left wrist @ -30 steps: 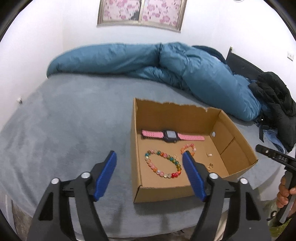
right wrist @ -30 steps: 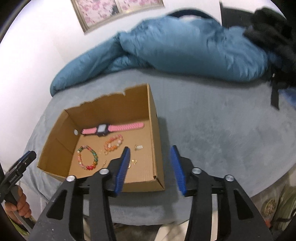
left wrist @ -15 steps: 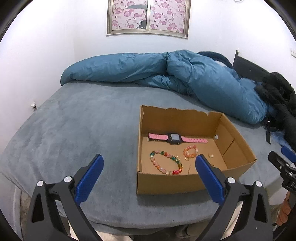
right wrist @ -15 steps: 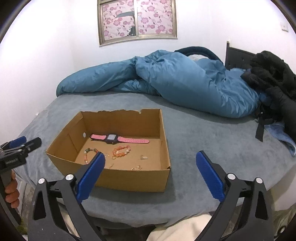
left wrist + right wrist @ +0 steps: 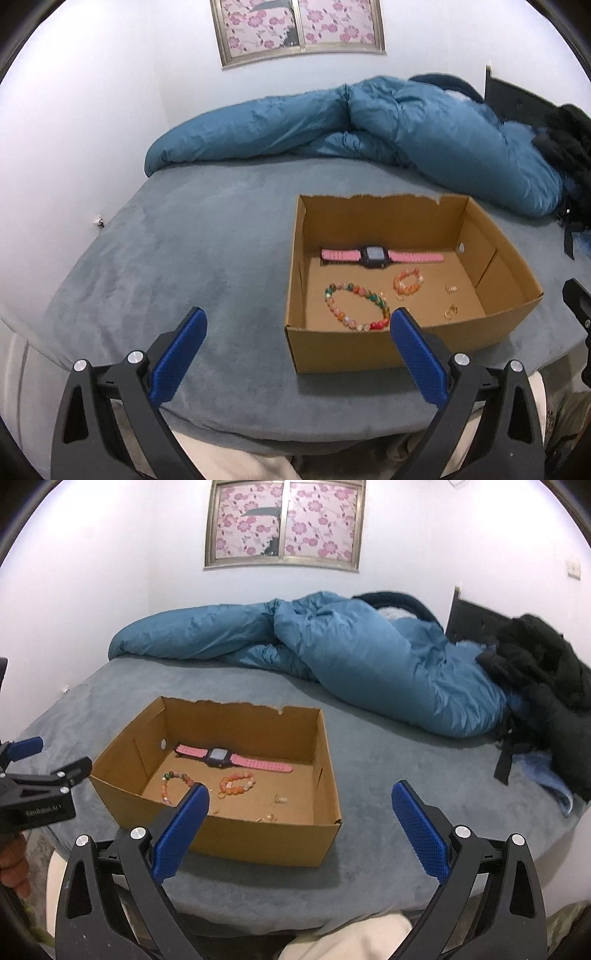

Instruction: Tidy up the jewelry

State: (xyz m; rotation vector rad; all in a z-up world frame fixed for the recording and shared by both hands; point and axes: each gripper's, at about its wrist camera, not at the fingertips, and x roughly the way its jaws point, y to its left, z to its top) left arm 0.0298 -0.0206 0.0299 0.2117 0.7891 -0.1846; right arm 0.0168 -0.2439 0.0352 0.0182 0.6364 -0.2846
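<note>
Two tools, left tool (image 5: 298, 323) and right tool (image 5: 300, 797), jaws just opened wide and empty, hover before the cardboard box (image 5: 399, 349) of jewelry on the bed (image 5: 184, 258), sorting seemingly done.

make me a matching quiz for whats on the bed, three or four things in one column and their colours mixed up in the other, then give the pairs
Things:
1. watch strap
2. duvet
3. box
4. coat

Colours:
A. brown
B. black
C. pink
D. blue

Pairs: 1-C, 2-D, 3-A, 4-B
</note>
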